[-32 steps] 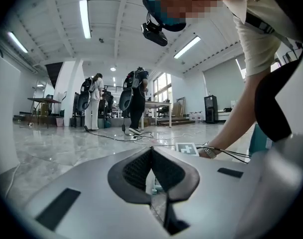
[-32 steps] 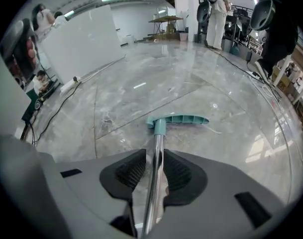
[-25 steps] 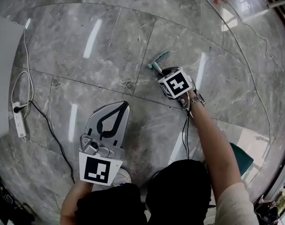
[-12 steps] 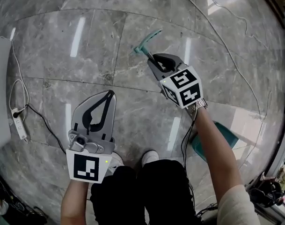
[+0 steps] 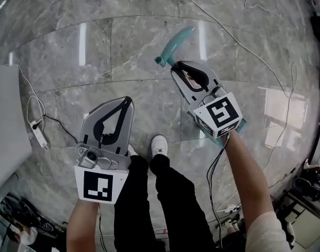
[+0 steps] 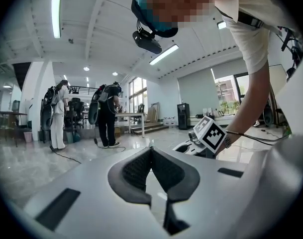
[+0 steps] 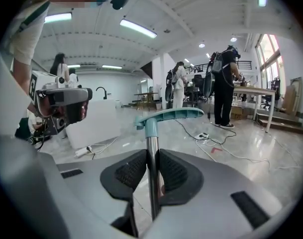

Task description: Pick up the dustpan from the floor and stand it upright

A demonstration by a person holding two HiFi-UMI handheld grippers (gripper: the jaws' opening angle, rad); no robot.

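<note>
The right gripper (image 5: 176,68) — upper centre of the head view — is clenched on the dustpan's (image 5: 177,40) metal shaft (teal handle just past its tips). The left gripper (image 5: 126,105), lower left, is closed with nothing in it, above the floor (image 5: 138,46).

- The right claw (image 7: 152,156) is clamping its two dark pads (image 7: 131,172) on the dustpan's metal pole (image 7: 151,142), which is running up between them.
- A teal grip (image 7: 173,114) is capping the pole just beyond the claw's tips.
- A white panel (image 7: 99,126) is standing ahead-left of the claw.
- People (image 7: 223,83) are standing far ahead, to the right.
</note>
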